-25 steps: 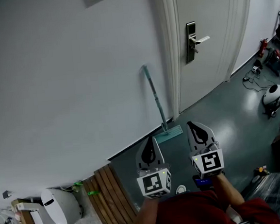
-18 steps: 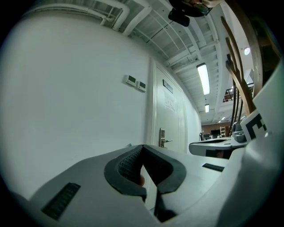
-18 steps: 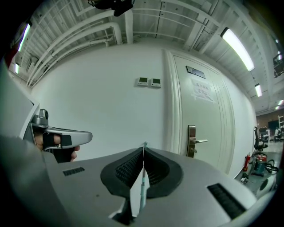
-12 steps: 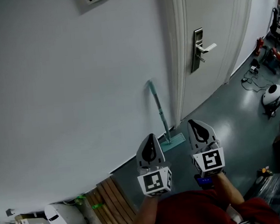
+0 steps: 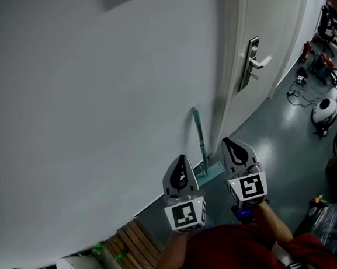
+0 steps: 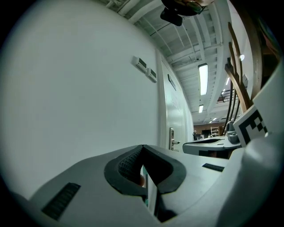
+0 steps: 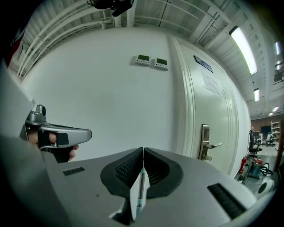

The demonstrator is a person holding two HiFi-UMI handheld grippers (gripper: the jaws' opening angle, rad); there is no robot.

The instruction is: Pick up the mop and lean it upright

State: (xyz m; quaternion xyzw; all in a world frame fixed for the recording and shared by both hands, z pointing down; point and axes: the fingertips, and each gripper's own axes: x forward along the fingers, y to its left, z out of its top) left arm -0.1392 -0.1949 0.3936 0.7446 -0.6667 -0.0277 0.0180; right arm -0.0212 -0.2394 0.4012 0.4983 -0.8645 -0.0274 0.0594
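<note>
Nearest the person, the left tool (image 5: 181, 166) and the right tool (image 5: 233, 150) hover side by side, each with its jaws pressed together on nothing. Just beyond them, between their tips, the mop (image 5: 200, 135) stands nearly upright. Its long axis runs from the flat head on the floor (image 5: 286, 144) up to the handle end against the white wall (image 5: 94, 85). The door frame (image 5: 230, 90) stands just beside it, and open floor spreads to the right.

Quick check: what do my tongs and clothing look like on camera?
The left tongs and right tongs are light grey tapered shells with black ribbed pads. Each carries a white cube with black square markers. The person wears a dark red top.
</note>
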